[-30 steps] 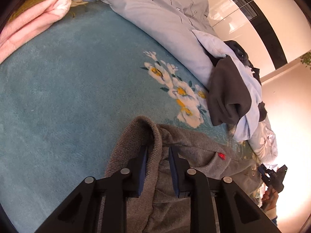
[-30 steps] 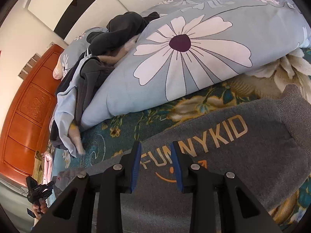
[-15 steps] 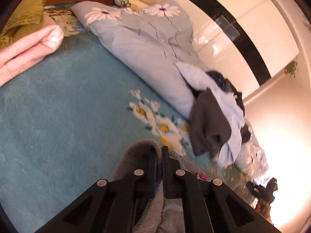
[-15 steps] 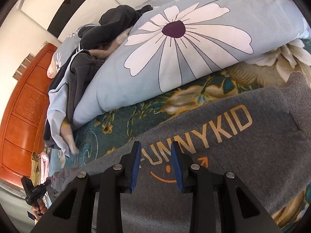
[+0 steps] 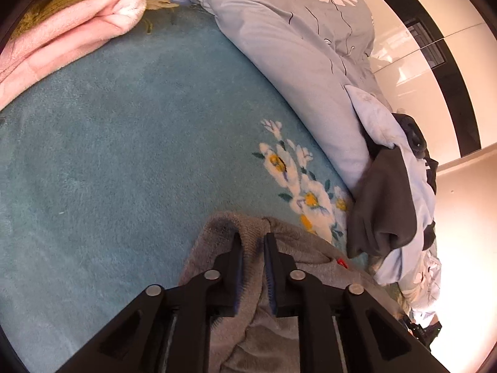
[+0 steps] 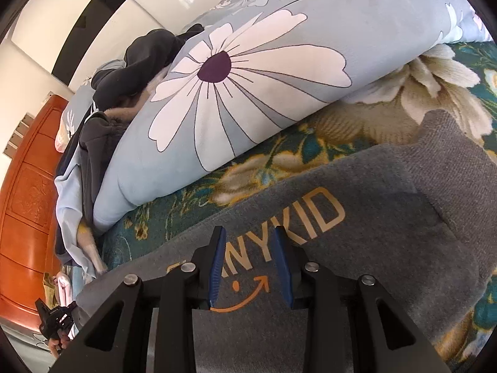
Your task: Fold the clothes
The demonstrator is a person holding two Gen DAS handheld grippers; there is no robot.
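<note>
A: Grey sweater (image 6: 357,233) lies spread on the bed's teal floral blanket (image 5: 124,155), near side, "…NYKID" lettering face up. The rolled flower-print duvet (image 6: 248,93) sits just beyond it.

B: Left gripper (image 5: 253,239)?

A: Jaws a little apart, straddling a raised ribbed edge of the sweater. Cloth sits between the pads, but I cannot tell whether it is pinched or loose.

B: Right gripper (image 6: 250,233)?

A: Plainly parted, hovering over the printed chest, holding nothing.

B: Step in hand?

A: Looks like the start of a fold: taking hold at one end while the body lies flat.

B: Next move?

A: Probably a firm pinch at both ends, lifted evenly so the knit doesn't sag or bunch. Keep clear of the dark clothes pile (image 5: 382,205) at far right. Folded pink blanket (image 5: 62,34) sits far left, well apart.
</note>
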